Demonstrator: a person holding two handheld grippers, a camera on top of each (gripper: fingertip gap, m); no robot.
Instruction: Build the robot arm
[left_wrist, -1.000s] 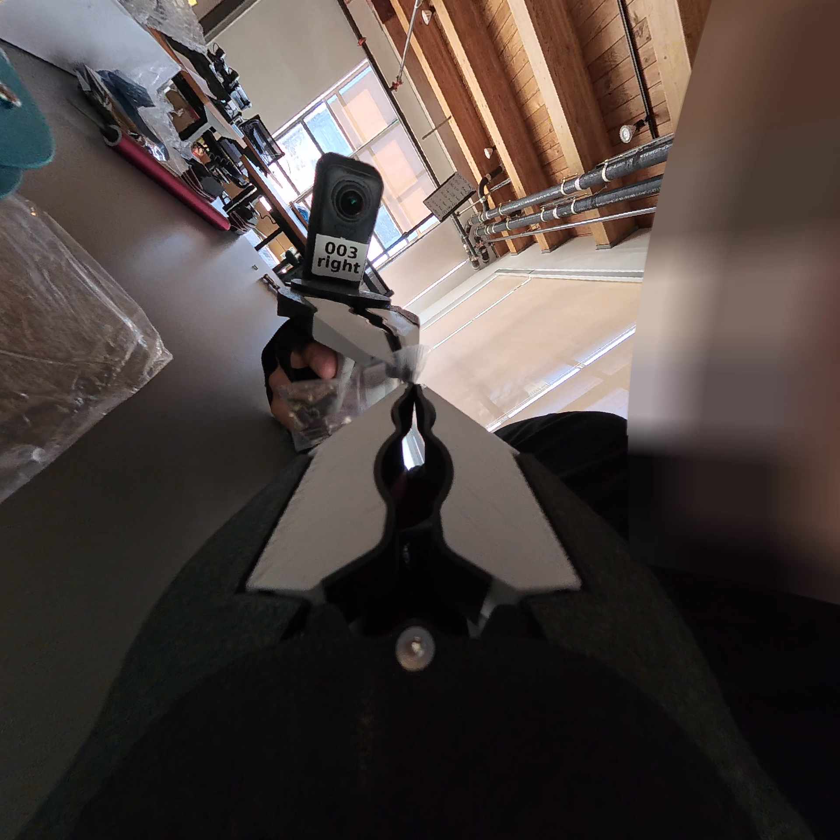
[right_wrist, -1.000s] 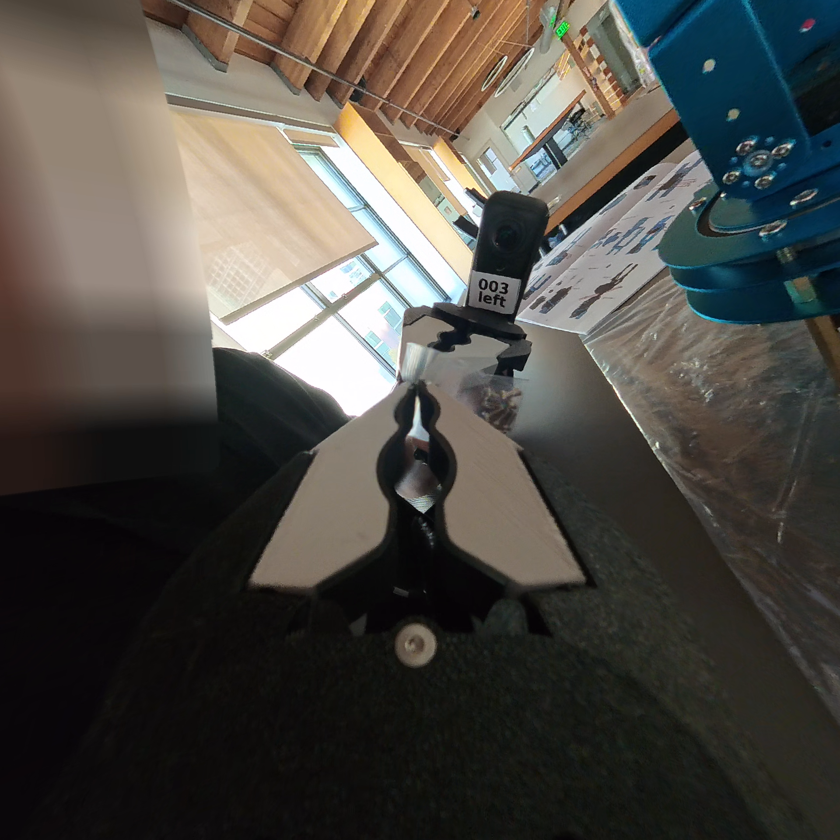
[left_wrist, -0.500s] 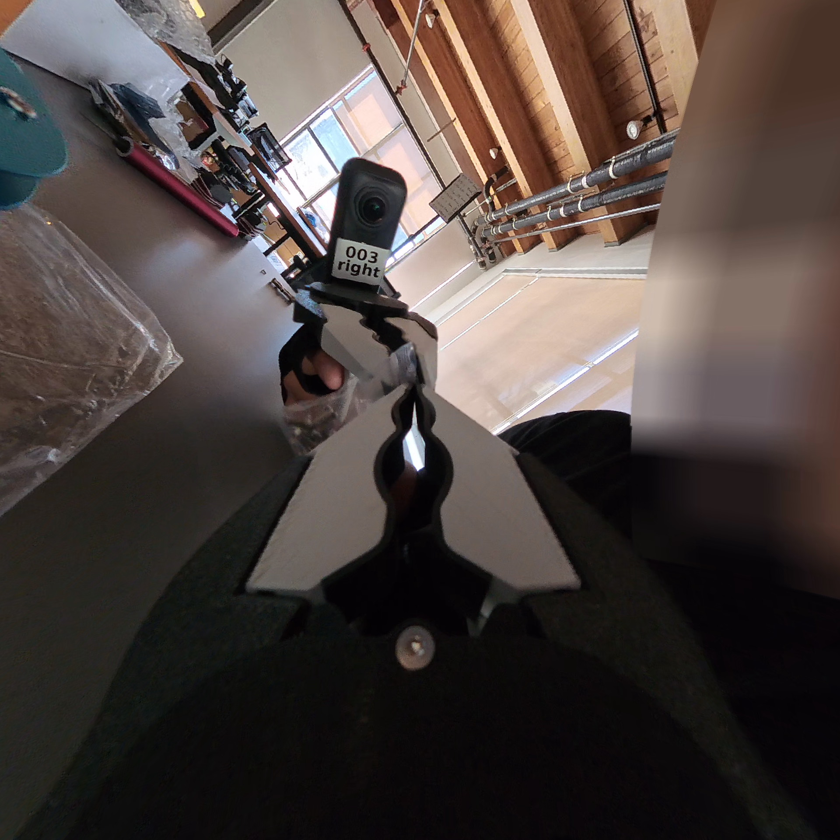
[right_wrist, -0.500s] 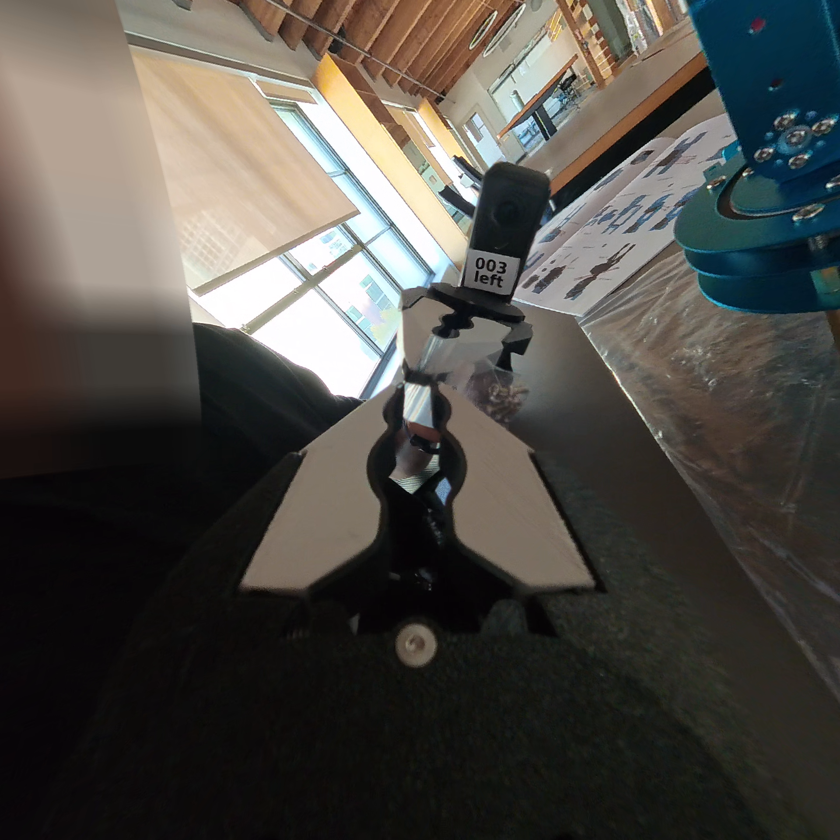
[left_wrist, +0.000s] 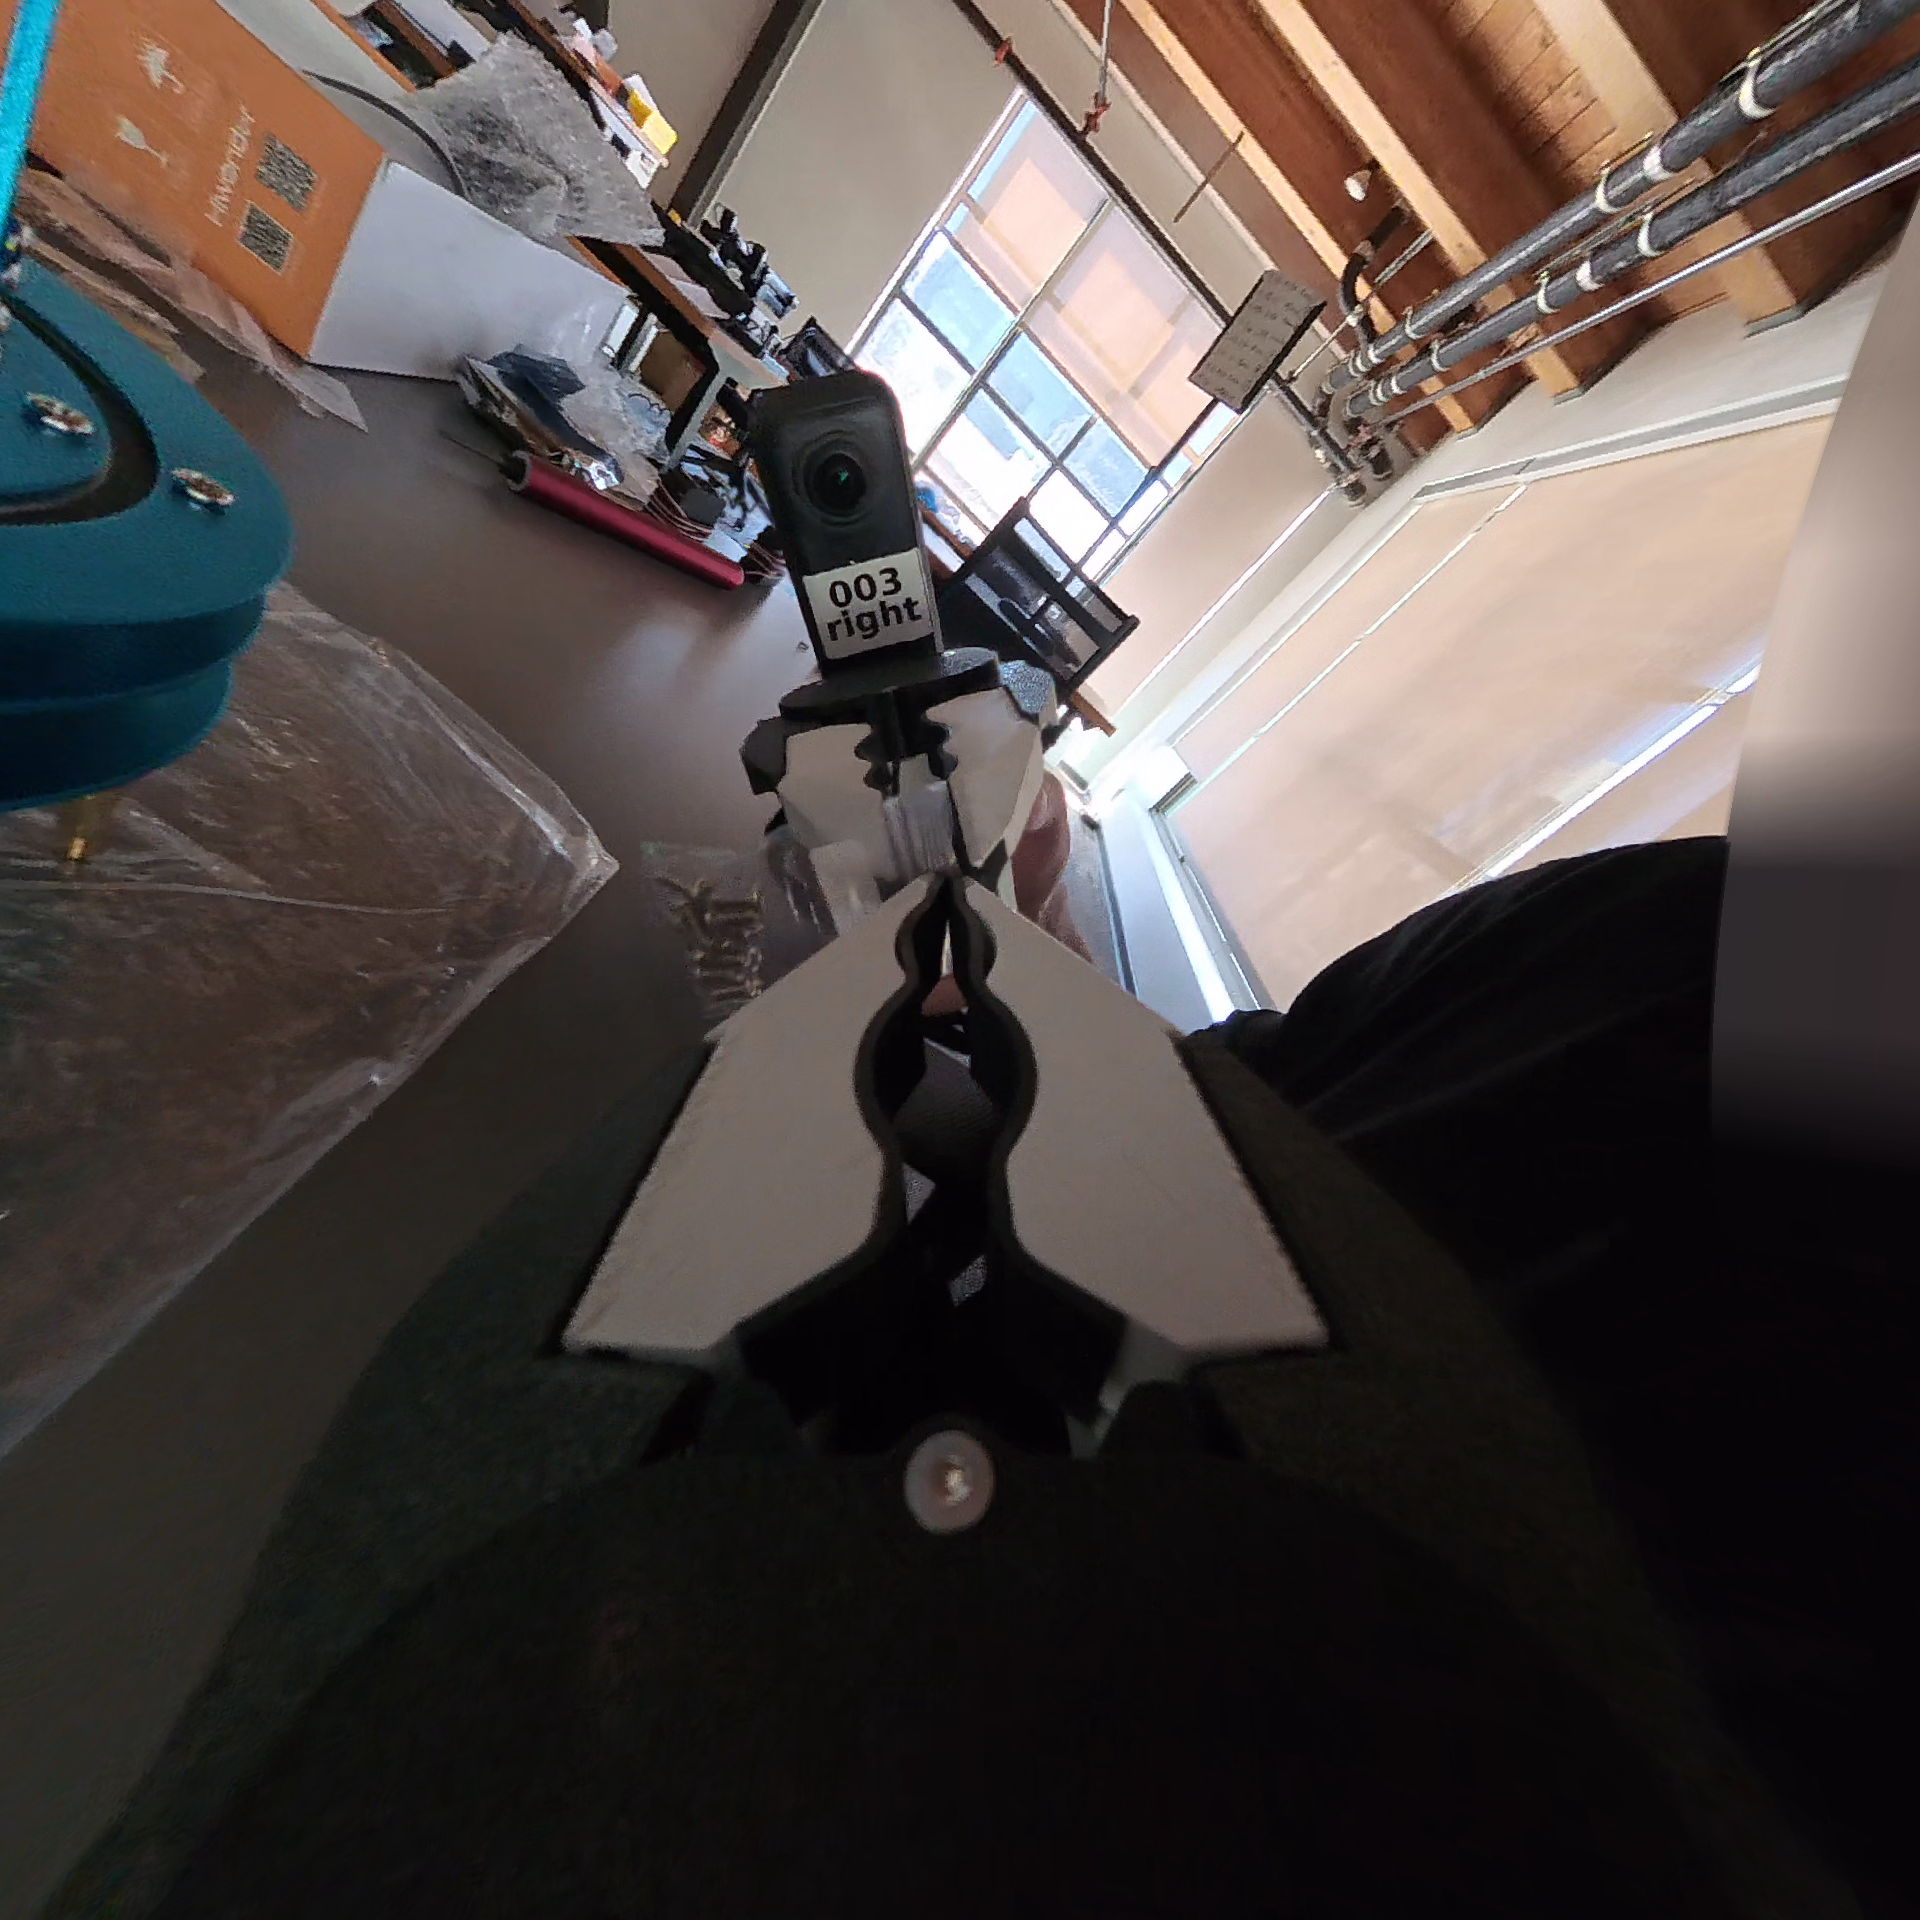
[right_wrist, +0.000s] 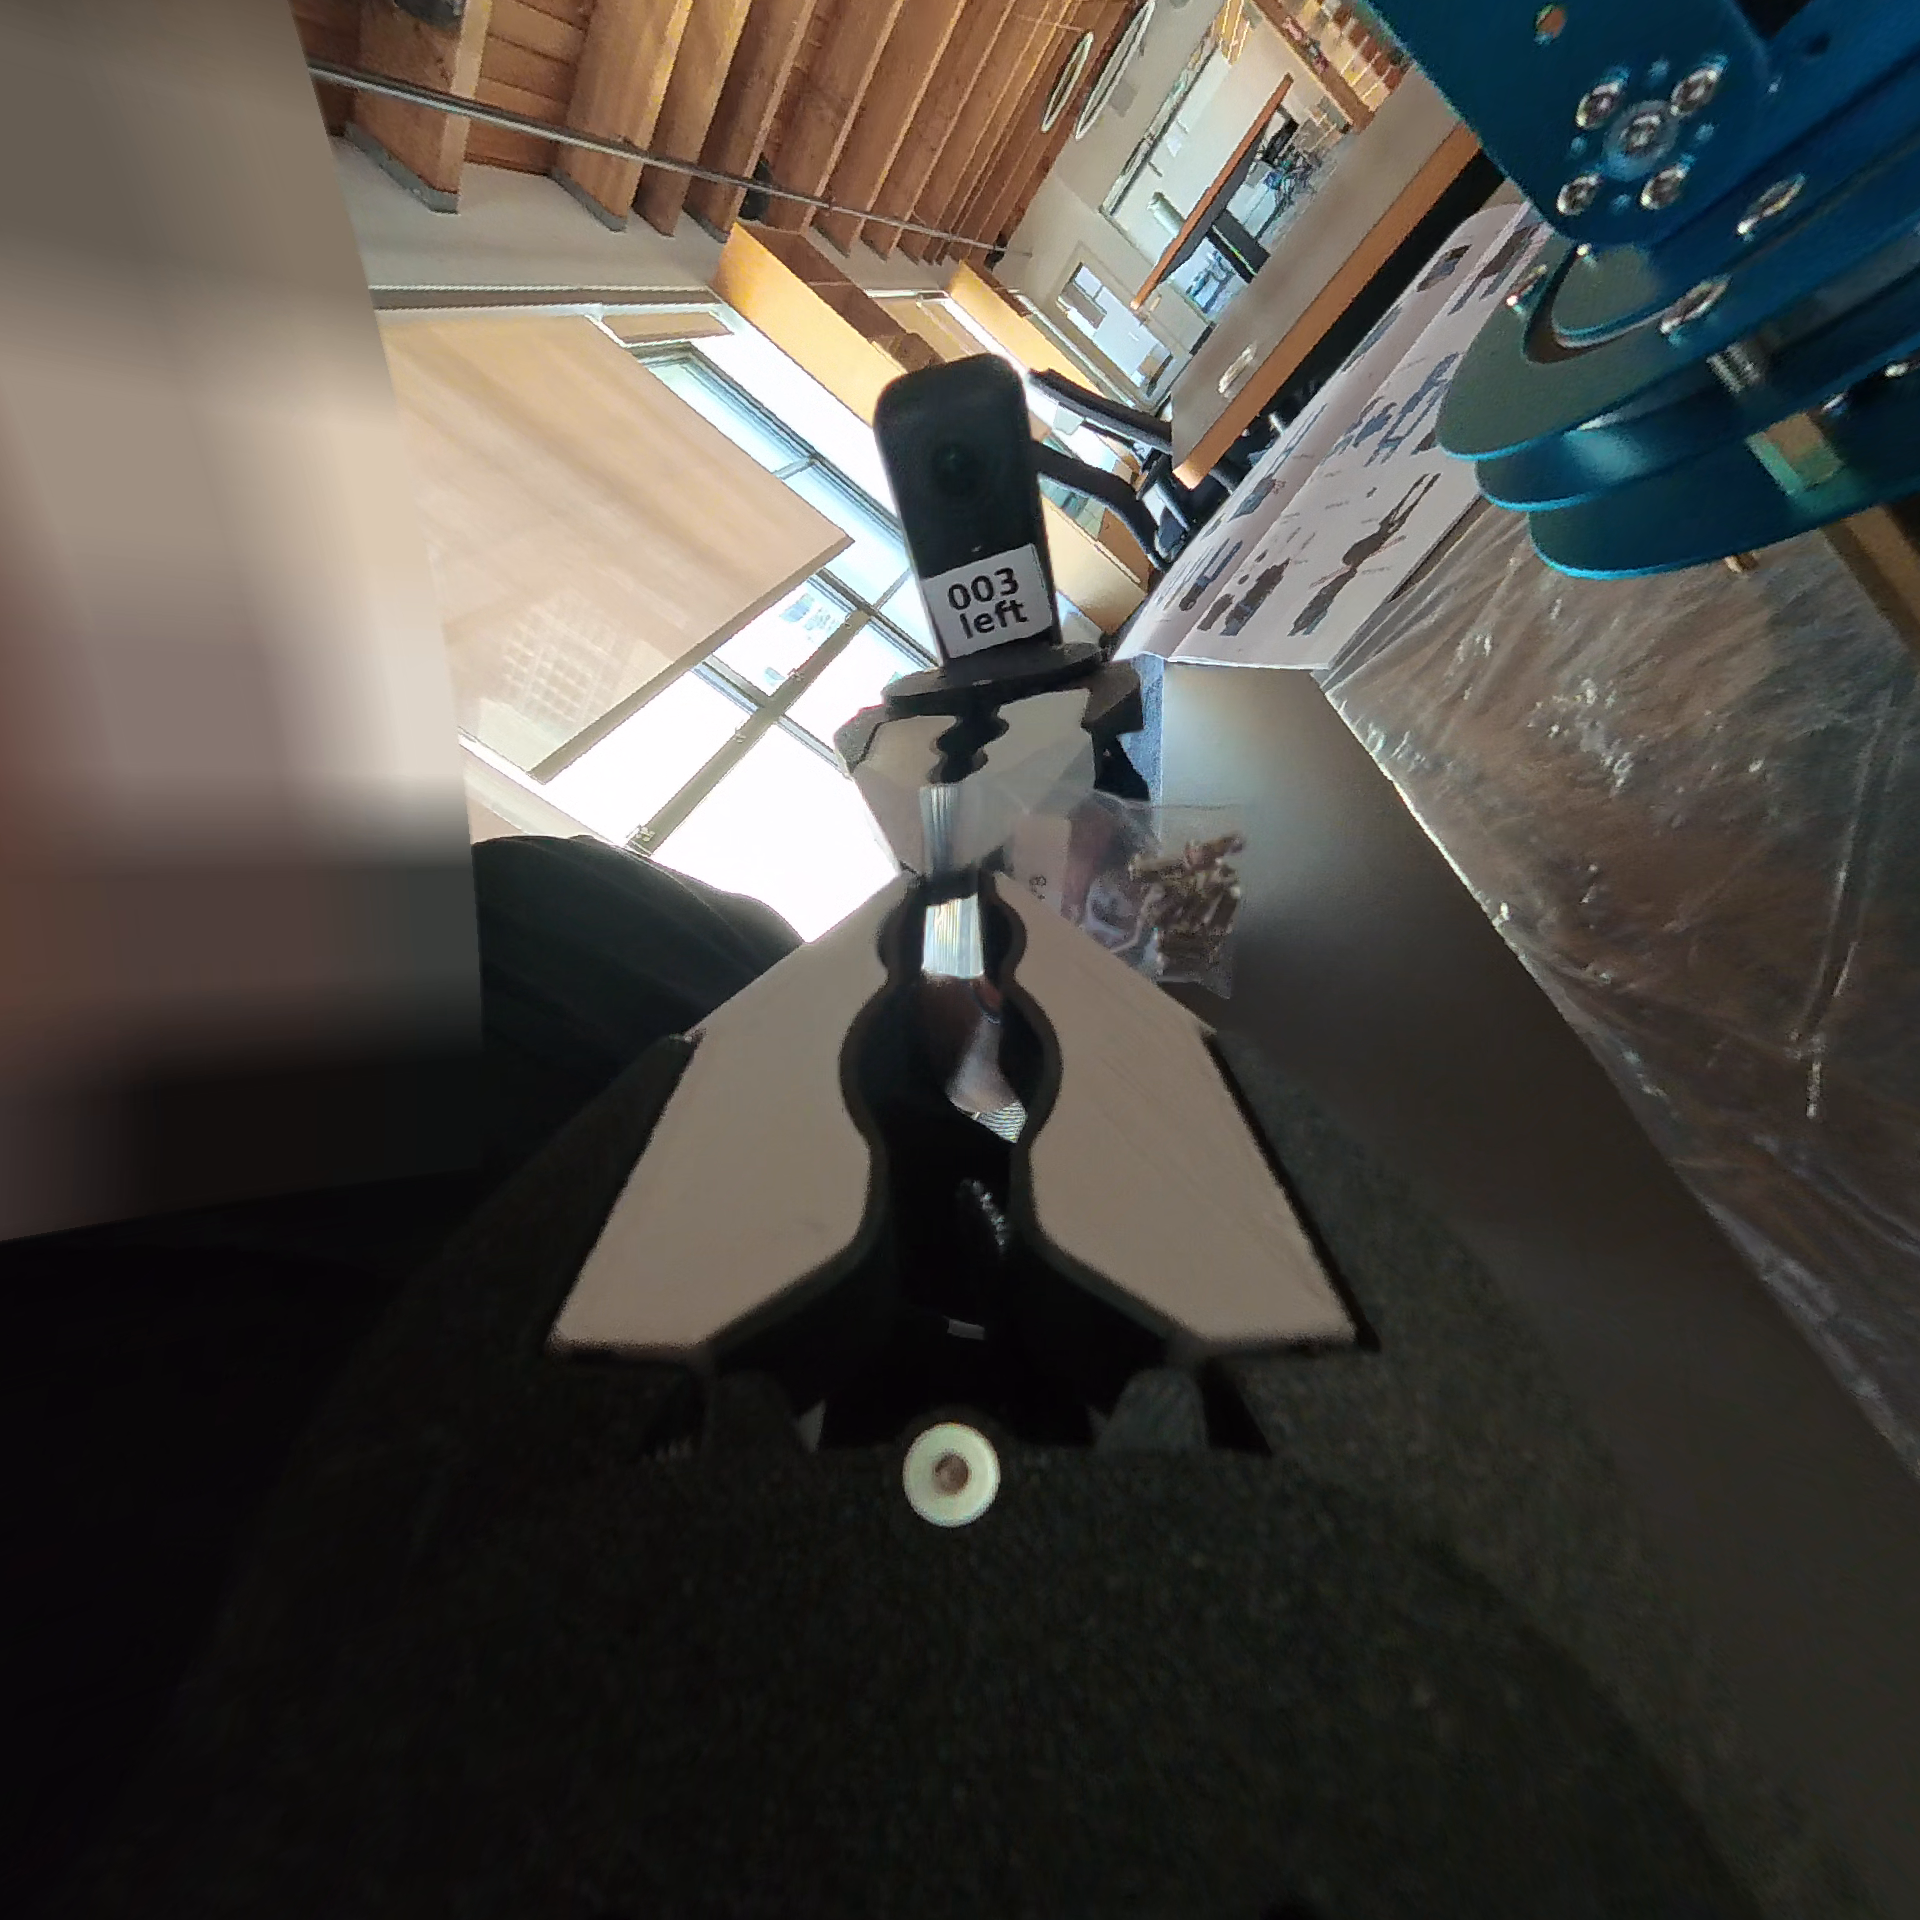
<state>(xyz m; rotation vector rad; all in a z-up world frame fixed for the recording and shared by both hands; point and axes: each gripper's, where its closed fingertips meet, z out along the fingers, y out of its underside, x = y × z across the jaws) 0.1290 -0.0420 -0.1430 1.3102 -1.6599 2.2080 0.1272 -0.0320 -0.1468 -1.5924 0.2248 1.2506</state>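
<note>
Two claws meet tip to tip, each pinching the top edge of one small clear plastic bag.

In the left wrist view, the left claw (left_wrist: 948, 883) is pressed together on the bag (left_wrist: 821, 904), and the right claw (left_wrist: 920, 831) faces it, also clamped on the plastic. The bag hangs to the left of the tips, with a cluster of small brass-coloured screws (left_wrist: 722, 940) inside it. Below lies the dark brown surface (left_wrist: 499, 582). On it, to the left, a crinkled clear plastic sheet (left_wrist: 239, 956) covers something brownish, and a teal metal disc assembly (left_wrist: 125, 582) stands over that sheet. Farther off lie a dark red roll (left_wrist: 623, 525) and an orange and white carton (left_wrist: 260, 218). Beyond are tall windows, wooden ceiling beams and grey pipes.

In the right wrist view, the right claw (right_wrist: 951, 894) is closed on the bag (right_wrist: 1132, 883), with the left claw (right_wrist: 961, 842) just beyond, gripping the same edge. The screws (right_wrist: 1190, 899) hang in the bag to the right, above the surface (right_wrist: 1403, 1039). The plastic sheet (right_wrist: 1662, 831) spreads at right under the blue disc assembly (right_wrist: 1683, 343), and a white printed sheet (right_wrist: 1330, 551) lies beyond it.
</note>
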